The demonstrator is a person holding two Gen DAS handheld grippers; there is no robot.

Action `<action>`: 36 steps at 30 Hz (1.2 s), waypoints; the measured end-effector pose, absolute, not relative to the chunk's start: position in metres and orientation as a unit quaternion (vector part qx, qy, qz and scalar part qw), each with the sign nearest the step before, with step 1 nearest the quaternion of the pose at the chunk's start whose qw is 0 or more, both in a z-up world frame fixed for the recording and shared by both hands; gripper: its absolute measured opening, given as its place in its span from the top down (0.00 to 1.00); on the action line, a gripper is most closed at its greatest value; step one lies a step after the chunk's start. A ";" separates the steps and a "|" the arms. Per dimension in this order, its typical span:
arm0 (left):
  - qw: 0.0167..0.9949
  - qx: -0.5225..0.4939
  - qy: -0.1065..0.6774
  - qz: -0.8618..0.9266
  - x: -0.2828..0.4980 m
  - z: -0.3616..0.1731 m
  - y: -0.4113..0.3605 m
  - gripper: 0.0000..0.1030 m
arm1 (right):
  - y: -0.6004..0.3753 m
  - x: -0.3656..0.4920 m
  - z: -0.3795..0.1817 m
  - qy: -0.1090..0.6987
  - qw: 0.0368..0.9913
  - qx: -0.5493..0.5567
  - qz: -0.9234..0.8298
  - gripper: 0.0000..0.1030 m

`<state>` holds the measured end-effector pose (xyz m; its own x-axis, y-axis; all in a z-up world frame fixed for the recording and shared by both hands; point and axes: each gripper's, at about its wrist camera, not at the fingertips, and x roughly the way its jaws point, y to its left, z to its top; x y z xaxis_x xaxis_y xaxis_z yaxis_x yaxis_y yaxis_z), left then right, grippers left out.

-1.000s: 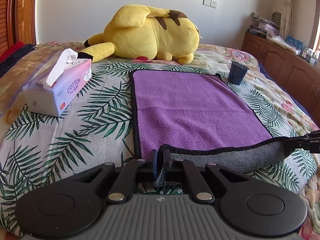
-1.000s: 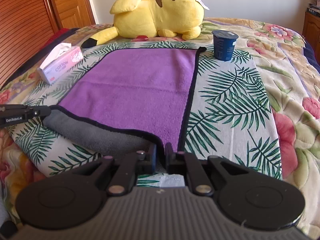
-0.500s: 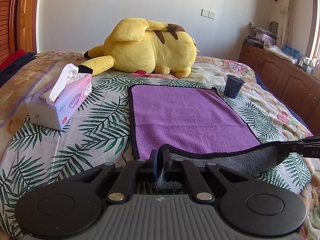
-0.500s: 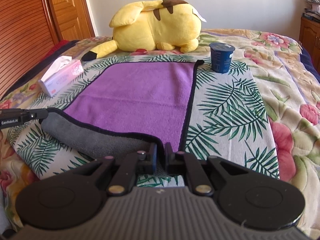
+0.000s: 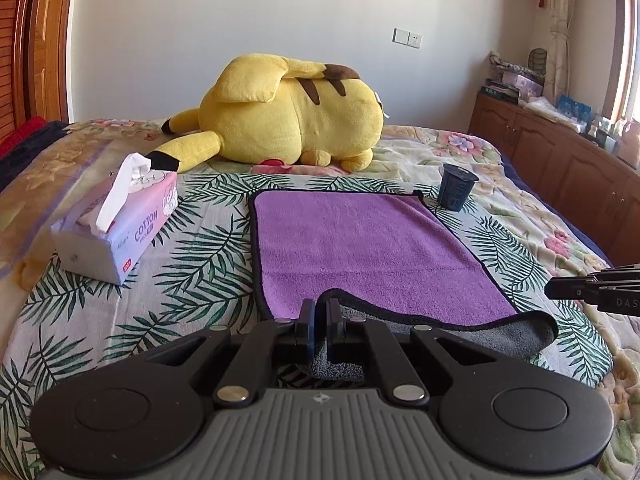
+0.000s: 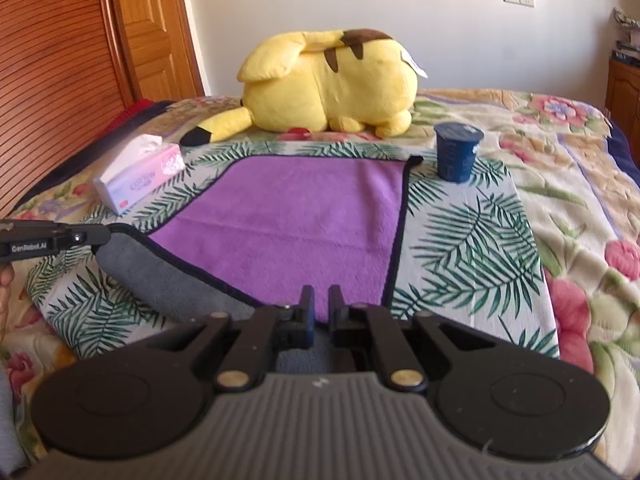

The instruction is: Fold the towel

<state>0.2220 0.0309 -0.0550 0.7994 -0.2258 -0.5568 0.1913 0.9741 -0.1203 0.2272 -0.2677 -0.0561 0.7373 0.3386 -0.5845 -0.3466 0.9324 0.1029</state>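
Tissue box point(image 5: 116, 226): on the bed point(image 5: 132, 280), left of the towel and apart from it; pink and white, one sheet standing out of the top.

Left tongs point(image 5: 320, 330): pressed together on the near left corner of the towel; grey cloth visible between the two fingers; corner raised off the bed. In the right wrist view, at the left edge point(image 6: 102, 236), tip touching the lifted black hem.

Towel point(image 5: 360, 248): flat on the palm-leaf cover of the bed, purple face up, black hem all round; near edge turned up, grey underside showing in a strip along the front from the left corner to the right corner; far edge flat, just short of the plush toy.

Plush toy point(image 5: 288, 114): yellow, brown stripes on the back, lying on the bed beyond the far edge of the towel.

Cup point(image 5: 456, 188): dark blue, upright, just beside the far right corner of the towel.

Right tongs point(image 6: 320, 308): fingers parallel with a narrow gap, purple towel seen through the gap; cannot tell whether cloth is pinched. In the left wrist view, at the right edge point(image 5: 554, 290), near the lifted right corner, contact not discernible.

Sideboard point(image 5: 560, 160): wooden, along the right wall, cluttered top.
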 end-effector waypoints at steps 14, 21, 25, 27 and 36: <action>0.945 -0.019 0.311 -0.102 0.225 -0.066 0.033 1.00 | -0.277 0.235 -0.068 0.344 0.926 -0.013 0.155 0.46; 0.945 -0.020 0.310 -0.101 0.225 -0.066 0.034 1.00 | -0.275 0.240 -0.083 0.387 0.908 -0.012 0.159 0.86; 0.946 -0.023 0.307 -0.100 0.225 -0.065 0.035 1.00 | -0.277 0.240 -0.081 0.377 0.913 -0.011 0.158 0.96; 0.947 -0.027 0.304 -0.099 0.225 -0.064 0.035 1.00 | -0.280 0.240 -0.076 0.362 0.919 -0.005 0.157 0.96; 0.953 -0.028 0.286 -0.097 0.233 -0.051 0.035 1.00 | -0.279 0.245 -0.056 0.303 0.939 0.001 0.166 0.97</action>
<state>0.2329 0.0351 -0.0511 0.8171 -0.2017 -0.5400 0.1691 0.9794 -0.1100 0.2454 -0.2792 -0.0555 0.7617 0.3111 -0.5684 -0.3104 0.9452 0.1013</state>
